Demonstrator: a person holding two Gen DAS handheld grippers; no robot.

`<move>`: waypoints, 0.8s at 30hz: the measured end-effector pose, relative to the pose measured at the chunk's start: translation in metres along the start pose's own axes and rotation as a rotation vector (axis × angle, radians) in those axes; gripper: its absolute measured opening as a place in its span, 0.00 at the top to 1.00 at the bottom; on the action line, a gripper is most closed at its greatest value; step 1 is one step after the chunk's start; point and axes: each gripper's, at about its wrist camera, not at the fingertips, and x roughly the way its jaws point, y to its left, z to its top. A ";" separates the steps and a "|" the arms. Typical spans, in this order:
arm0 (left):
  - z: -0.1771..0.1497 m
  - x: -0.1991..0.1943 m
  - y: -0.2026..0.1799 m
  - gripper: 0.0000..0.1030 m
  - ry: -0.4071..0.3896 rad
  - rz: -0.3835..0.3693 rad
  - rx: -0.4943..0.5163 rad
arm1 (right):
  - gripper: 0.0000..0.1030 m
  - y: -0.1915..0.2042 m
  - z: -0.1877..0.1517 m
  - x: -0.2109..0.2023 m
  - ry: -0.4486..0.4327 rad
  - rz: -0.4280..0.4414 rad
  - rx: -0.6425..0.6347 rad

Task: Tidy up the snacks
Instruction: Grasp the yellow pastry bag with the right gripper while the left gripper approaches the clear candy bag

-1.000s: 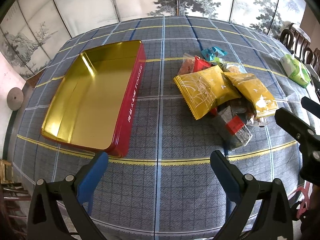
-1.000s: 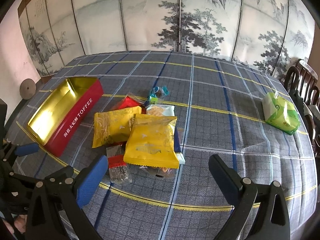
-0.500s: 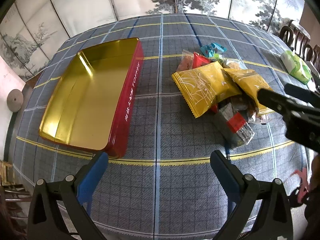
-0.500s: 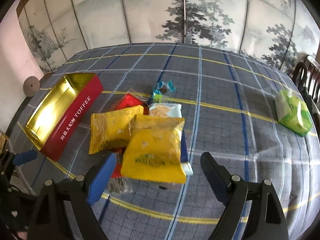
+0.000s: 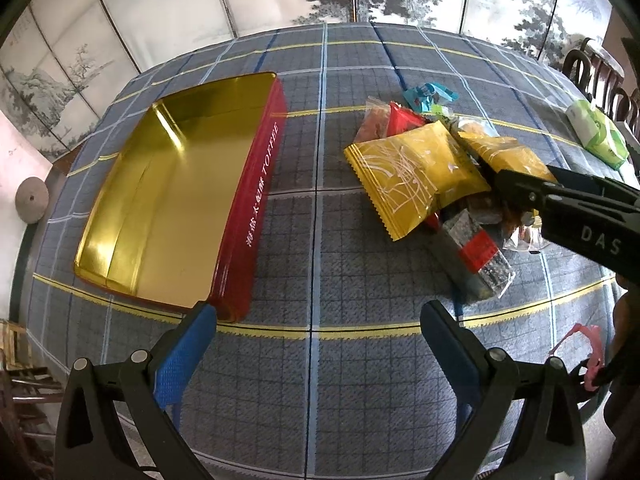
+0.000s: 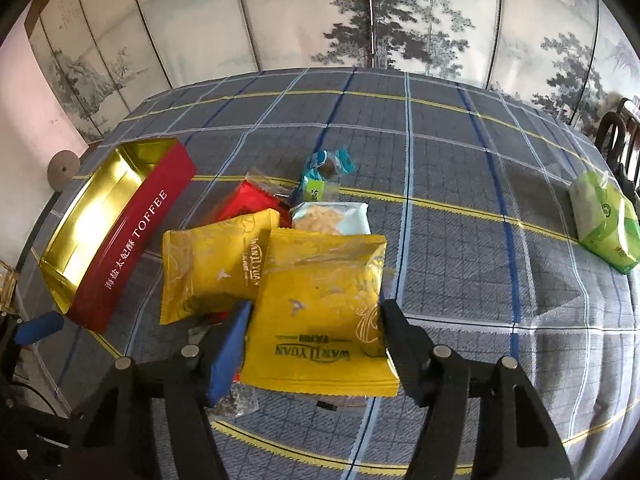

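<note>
At the left of the left wrist view, the toffee tin [image 5: 160, 208] lay open on the worktop [image 5: 320, 380], its gold interior bare; no snack had been placed in it. All the snacks remained in one heap at the centre right of that view, well apart from the tin: two yellow packets, a red packet [image 6: 250, 204], a pale cracker packet [image 6: 332, 218], a blue-wrapped sweet [image 6: 330, 162] and a clear red-banded packet [image 5: 478, 260] partly under the rest. In the right wrist view, the right gripper [image 6: 314, 328] stood low over the heap with the nearer yellow packet [image 6: 320, 304] between its fingers [image 6: 230, 344]; the jaws had just been closing, and the fingers appeared to be at the packet's edges, though a firm pinch could not be confirmed and the packet was not lifted. The other yellow packet [image 6: 212, 264] lay just beside it, to the left. The left gripper [image 5: 316, 344] hung over bare cloth at the bottom of its own view, fingers spread wide and holding nothing. A green tissue pack [image 6: 606, 224] lay at the far right, apart from the snacks. In my judgement the task was at its first pick: nothing sorted, every item left to move.
</note>
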 end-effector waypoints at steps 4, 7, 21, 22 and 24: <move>0.000 0.001 -0.002 0.02 0.002 0.002 0.005 | 0.39 -0.001 -0.001 0.000 -0.009 0.005 -0.003; 0.000 0.001 -0.004 0.02 0.006 0.000 0.003 | 0.42 0.000 -0.002 -0.001 -0.023 0.003 -0.008; 0.009 -0.001 -0.015 0.02 0.029 -0.067 -0.028 | 0.43 -0.027 -0.007 -0.022 -0.098 -0.039 0.007; 0.010 -0.002 -0.017 0.02 0.031 -0.071 -0.027 | 0.43 -0.032 -0.008 -0.022 -0.098 -0.049 0.012; 0.011 -0.002 -0.020 0.02 0.039 -0.082 -0.029 | 0.43 -0.041 -0.012 -0.022 -0.101 -0.063 0.027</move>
